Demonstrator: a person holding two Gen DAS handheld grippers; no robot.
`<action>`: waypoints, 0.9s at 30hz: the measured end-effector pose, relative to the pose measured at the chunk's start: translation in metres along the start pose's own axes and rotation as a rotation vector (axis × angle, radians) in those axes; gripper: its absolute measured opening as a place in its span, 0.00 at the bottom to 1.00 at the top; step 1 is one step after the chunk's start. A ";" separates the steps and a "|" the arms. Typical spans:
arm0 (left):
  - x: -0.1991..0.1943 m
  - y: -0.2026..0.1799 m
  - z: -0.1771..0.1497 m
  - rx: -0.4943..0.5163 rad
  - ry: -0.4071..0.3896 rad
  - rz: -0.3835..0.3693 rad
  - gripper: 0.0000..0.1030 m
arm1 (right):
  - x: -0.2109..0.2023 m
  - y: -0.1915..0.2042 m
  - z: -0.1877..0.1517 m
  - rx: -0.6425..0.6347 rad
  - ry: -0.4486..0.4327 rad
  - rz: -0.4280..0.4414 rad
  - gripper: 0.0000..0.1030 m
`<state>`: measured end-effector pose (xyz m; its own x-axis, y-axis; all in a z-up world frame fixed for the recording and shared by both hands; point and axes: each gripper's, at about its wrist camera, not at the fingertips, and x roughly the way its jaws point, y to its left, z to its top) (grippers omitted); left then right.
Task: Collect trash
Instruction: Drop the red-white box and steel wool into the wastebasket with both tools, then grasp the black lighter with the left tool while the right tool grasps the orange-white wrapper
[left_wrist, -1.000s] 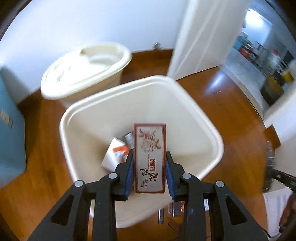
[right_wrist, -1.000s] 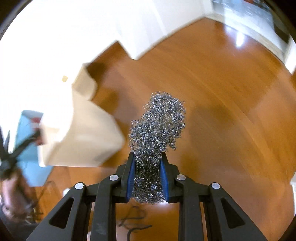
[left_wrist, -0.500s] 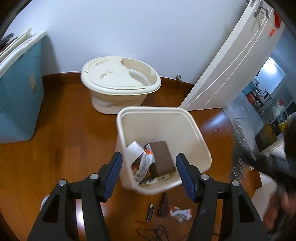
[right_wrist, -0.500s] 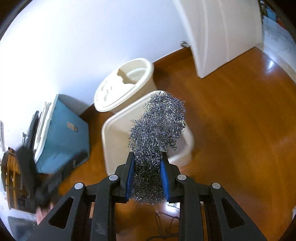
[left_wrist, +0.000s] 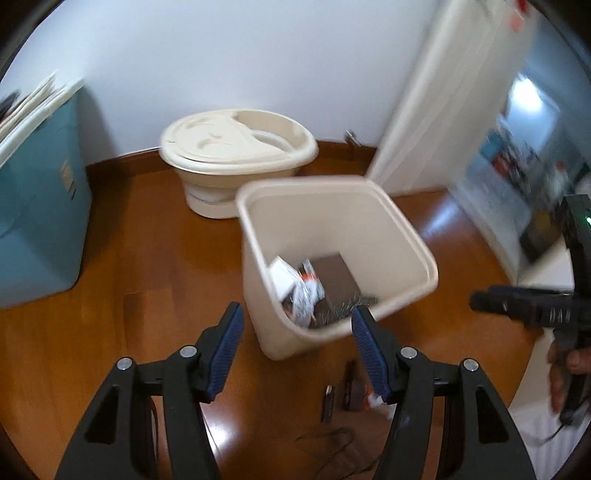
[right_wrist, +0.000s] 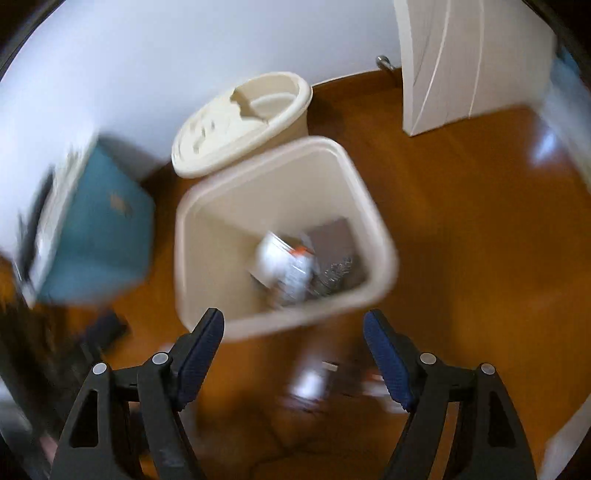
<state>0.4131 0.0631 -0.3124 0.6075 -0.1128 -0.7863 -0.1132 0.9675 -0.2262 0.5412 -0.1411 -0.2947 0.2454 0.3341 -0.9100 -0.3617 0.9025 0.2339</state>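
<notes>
A cream square trash bin (left_wrist: 391, 206) (right_wrist: 199, 221) stands on the wood floor. Inside lie a brown box (left_wrist: 334, 275) (right_wrist: 332, 236), white wrappers (left_wrist: 295, 284) (right_wrist: 280, 262) and a steel wool scrubber (left_wrist: 343, 312) (right_wrist: 336, 271). My left gripper (left_wrist: 297, 347) is open and empty, above the bin's near side. My right gripper (right_wrist: 293, 350) is open and empty, above the bin's near rim; it also shows at the right edge of the left wrist view (left_wrist: 532, 310). Small trash pieces (left_wrist: 351, 384) (right_wrist: 347, 373) lie on the floor in front of the bin.
A cream round lidded container (left_wrist: 236, 147) (right_wrist: 240, 122) stands behind the bin against the wall. A teal storage box (left_wrist: 37, 221) (right_wrist: 96, 236) is on the left. A white door (left_wrist: 443, 103) (right_wrist: 465, 62) stands open on the right. A dark cable (left_wrist: 332, 443) lies on the floor.
The left gripper opened and dropped the brown box into the bin, then backed off. The right gripper swung over the bin, opened and dropped the steel wool in.
</notes>
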 end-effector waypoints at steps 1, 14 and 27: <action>0.006 -0.009 -0.009 0.033 0.019 0.000 0.58 | 0.001 -0.009 -0.015 -0.063 0.012 -0.039 0.78; 0.112 -0.063 -0.110 0.230 0.271 0.018 0.58 | 0.200 -0.099 -0.168 -0.398 0.336 -0.167 0.78; 0.147 -0.071 -0.131 0.228 0.329 0.032 0.58 | 0.260 -0.144 -0.161 -0.268 0.371 -0.039 0.27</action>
<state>0.4076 -0.0514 -0.4878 0.3183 -0.1125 -0.9413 0.0719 0.9929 -0.0944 0.5125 -0.2278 -0.6198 -0.0577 0.1368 -0.9889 -0.5902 0.7943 0.1443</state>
